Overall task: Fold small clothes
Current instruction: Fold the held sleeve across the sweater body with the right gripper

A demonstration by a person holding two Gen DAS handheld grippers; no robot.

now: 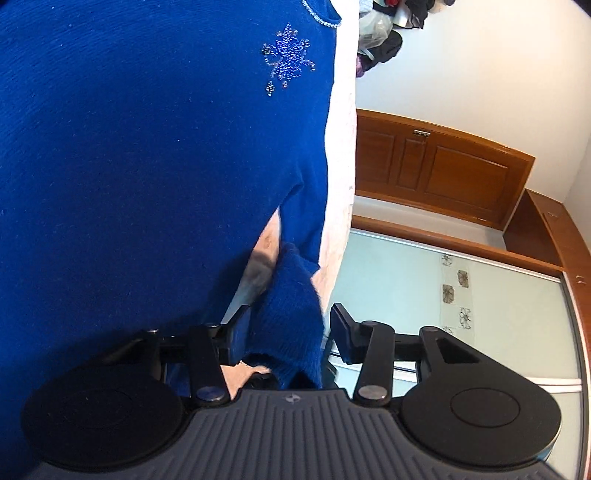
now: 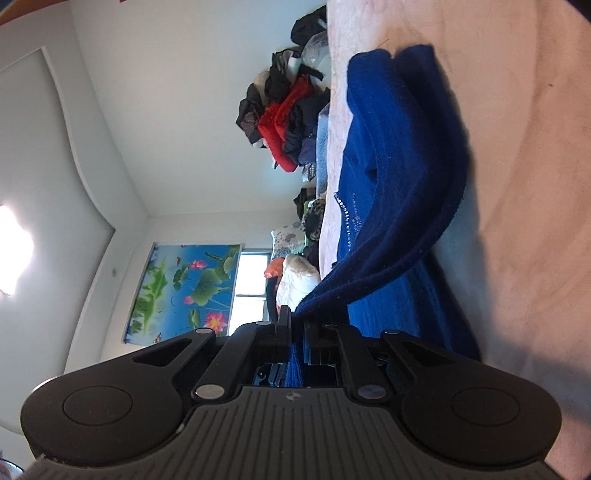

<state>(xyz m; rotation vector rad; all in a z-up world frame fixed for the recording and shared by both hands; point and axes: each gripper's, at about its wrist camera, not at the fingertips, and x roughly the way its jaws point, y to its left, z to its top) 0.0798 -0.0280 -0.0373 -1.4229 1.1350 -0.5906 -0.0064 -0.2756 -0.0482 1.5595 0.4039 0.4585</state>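
Garment: one blue knit sweater point(image 1: 147, 166), fine ribbed weave; spread on the pink bedsheet point(image 1: 341, 147), running up to its near edge in the right wrist view.
Decoration: one beaded star-shaped motif point(image 1: 288, 59) on the chest; silver bead trim point(image 1: 321, 16) at the neckline, cut off by the frame top.
Sleeve cuff: fuzzy blue cuff point(image 1: 291, 317), bunched between the left fingers.
Left gripper point(image 1: 288, 328): jaws parted around the cuff; left pad mostly hidden by cloth, contact hard to judge.
Right gripper point(image 2: 295, 325): jaws closed tight on a pinched fold of the sweater point(image 2: 388, 221); fabric rises from the bed to the fingertips in a taut, twisted band.
Hidden: sweater's lower hem out of both frames; patch of skin-toned surface point(image 1: 267, 240) beside the cuff, unidentifiable.
Bedding: pale pink, softly mottled texture.
Clothes pile point(image 2: 284, 110): heaped at the bed's far edge, black and red items; count not readable.
Wall picture point(image 2: 184, 288): one lotus print, blue and green.
Cabinet point(image 1: 436, 170): wooden, three panelled doors visible.
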